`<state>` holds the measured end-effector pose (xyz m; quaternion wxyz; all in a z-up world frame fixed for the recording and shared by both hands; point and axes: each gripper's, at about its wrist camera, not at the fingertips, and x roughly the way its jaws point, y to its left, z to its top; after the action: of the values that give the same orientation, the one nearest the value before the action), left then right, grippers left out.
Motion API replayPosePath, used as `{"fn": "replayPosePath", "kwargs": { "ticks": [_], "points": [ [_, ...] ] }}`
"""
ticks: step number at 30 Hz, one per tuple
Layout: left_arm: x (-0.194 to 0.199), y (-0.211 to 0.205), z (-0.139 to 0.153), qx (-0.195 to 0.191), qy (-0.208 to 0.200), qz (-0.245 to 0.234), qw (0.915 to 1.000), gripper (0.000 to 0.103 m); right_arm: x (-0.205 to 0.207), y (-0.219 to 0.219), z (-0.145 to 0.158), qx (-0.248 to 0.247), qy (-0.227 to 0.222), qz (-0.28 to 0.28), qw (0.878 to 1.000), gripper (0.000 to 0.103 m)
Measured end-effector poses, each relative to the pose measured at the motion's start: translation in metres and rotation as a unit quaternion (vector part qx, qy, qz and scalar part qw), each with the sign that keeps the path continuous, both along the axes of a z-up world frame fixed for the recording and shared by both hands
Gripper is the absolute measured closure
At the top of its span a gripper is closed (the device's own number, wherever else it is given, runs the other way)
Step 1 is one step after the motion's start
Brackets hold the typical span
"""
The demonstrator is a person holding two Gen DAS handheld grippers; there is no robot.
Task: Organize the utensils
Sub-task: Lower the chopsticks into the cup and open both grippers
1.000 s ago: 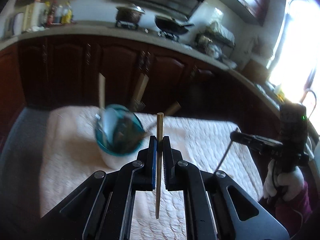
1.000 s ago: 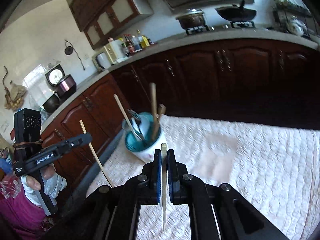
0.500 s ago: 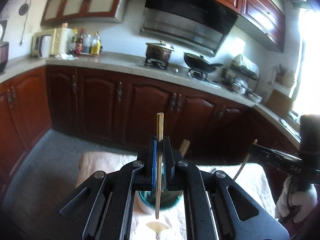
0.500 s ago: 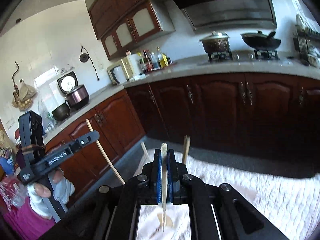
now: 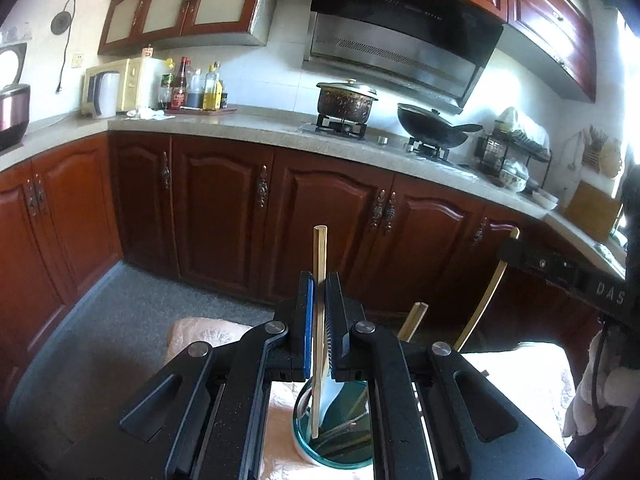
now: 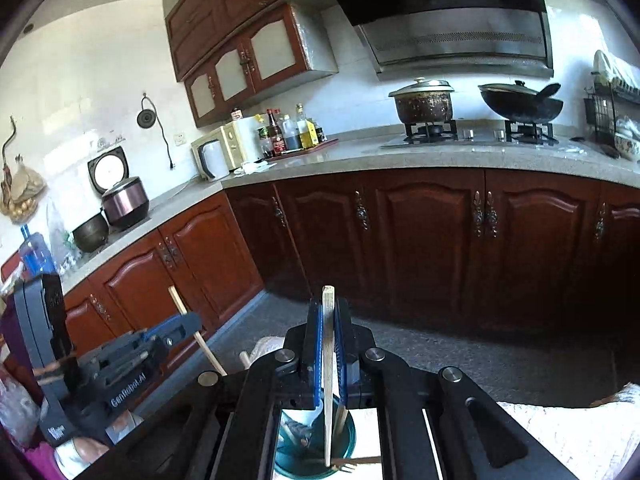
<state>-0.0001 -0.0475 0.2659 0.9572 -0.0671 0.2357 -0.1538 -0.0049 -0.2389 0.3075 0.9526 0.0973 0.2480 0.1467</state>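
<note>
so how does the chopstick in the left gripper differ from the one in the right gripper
The left gripper pinches its chopstick lower down, so more stick rises above the fingers; the right gripper leaves only a short tip of its chopstick showing on top. The left one looks tan, the right one paler. Both stand upright, lower ends over the teal cup.

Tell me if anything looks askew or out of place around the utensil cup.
Nothing stands out. Each gripper holds a chopstick upright over the teal cup, where other utensils already stand.

Home kitchen: stove pots (image 5: pixel 346 101), wooden cabinets (image 5: pixel 224 210).
</note>
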Motion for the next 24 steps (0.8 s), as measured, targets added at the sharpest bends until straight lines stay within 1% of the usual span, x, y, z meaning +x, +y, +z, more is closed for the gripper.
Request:
{"fn": "replayPosePath", "kwargs": {
  "ticks": [5,8,18,24],
  "points": [
    [0.005,-0.006,-0.008,0.01,-0.001,0.001,0.9999,0.099,0.012,-0.003,0.0,0.007,-0.003,-0.004,1.0,0.098],
    [0.005,-0.009,-0.015,0.014,0.003,-0.001,0.9999,0.099,0.016,0.001,-0.007,-0.005,0.0,-0.009,1.0,0.098],
    [0.006,-0.015,-0.039,0.022,0.034,-0.01,0.9991,0.099,0.026,0.007,-0.06,-0.012,0.073,0.005,0.997,0.098],
    [0.006,-0.014,-0.053,0.021,0.058,-0.01,0.998,0.099,0.026,0.011,-0.078,-0.02,0.102,0.012,0.994,0.098]
  ]
}}
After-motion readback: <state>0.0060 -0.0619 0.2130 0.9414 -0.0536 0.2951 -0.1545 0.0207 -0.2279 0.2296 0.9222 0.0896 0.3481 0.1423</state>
